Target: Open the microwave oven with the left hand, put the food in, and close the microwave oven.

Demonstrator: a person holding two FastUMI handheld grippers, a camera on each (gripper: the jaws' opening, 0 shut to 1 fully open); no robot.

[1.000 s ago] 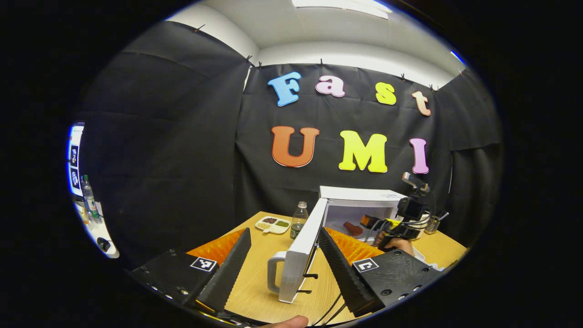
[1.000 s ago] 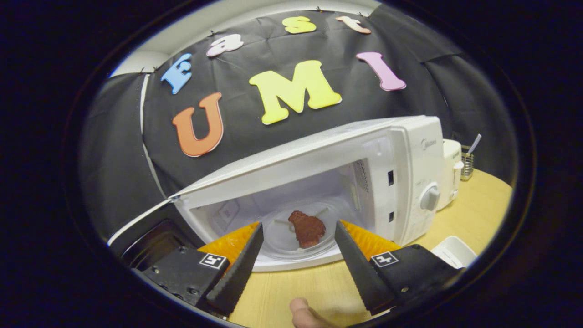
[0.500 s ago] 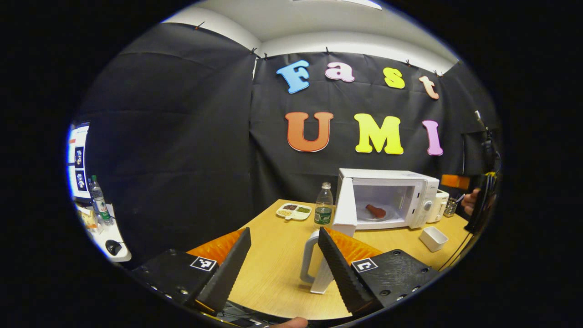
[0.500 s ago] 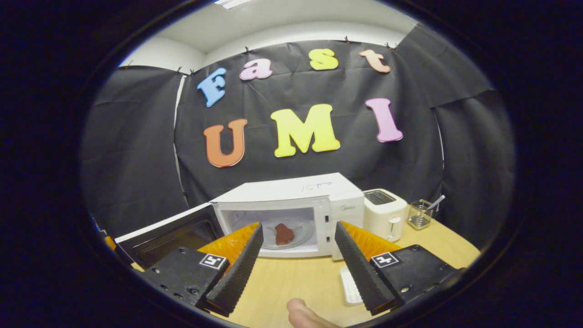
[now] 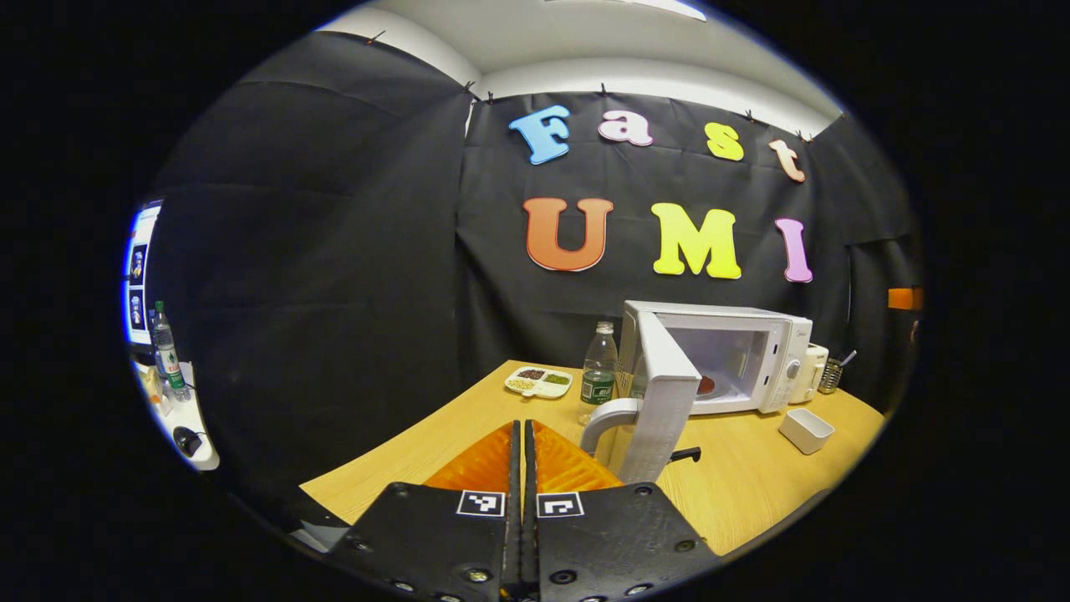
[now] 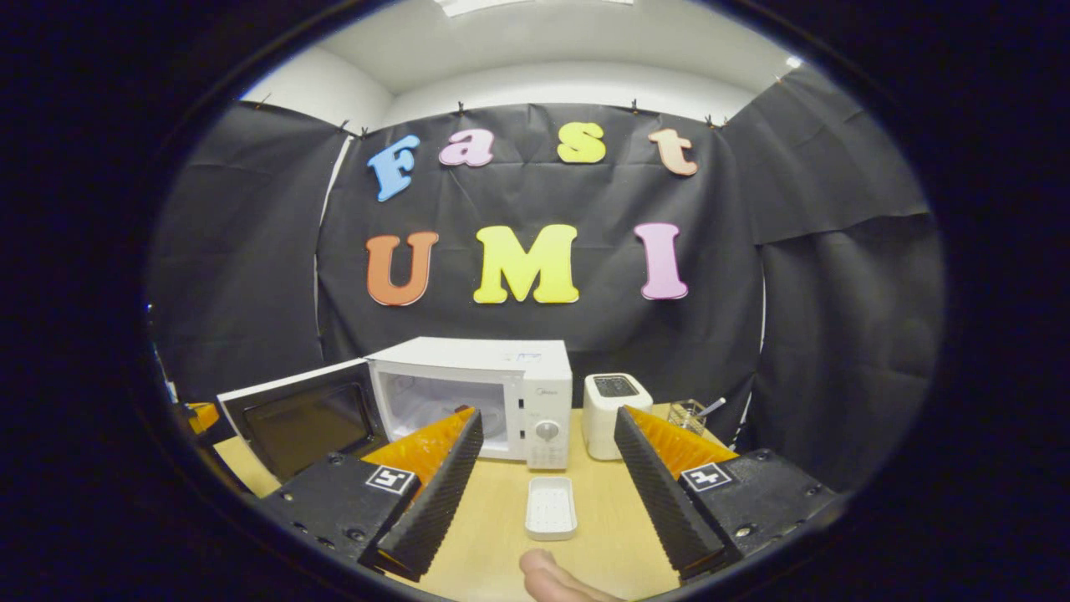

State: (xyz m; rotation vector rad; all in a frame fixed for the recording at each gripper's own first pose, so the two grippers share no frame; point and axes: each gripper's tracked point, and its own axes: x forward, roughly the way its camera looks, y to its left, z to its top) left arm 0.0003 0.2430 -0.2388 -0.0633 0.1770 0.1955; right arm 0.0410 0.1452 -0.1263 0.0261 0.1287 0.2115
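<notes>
The white microwave (image 5: 736, 322) stands at the back of the wooden table (image 5: 468, 426) with its door (image 5: 664, 410) swung out toward me. The door's curved handle (image 5: 603, 415) faces my left gripper (image 5: 522, 431), which is shut with nothing in it and sits a little left of and short of the handle. A brown piece of food (image 5: 707, 385) lies on the plate inside the oven. In the right gripper view the microwave (image 6: 501, 355) and its open door (image 6: 297, 418) are farther off. My right gripper (image 6: 547, 415) is open, empty and drawn back over the table.
A water bottle (image 5: 598, 374) and a divided dish of snacks (image 5: 539, 382) stand left of the microwave. A white toaster (image 6: 614, 401) and a wire utensil holder (image 6: 690, 412) are on its right. A small white tray (image 6: 551, 507) lies in front. A thumb (image 6: 547, 577) shows at the bottom.
My left gripper has shut its fingers and now sits left of the door handle. My right gripper has drawn well back from the oven, staying open; the food stays inside.
</notes>
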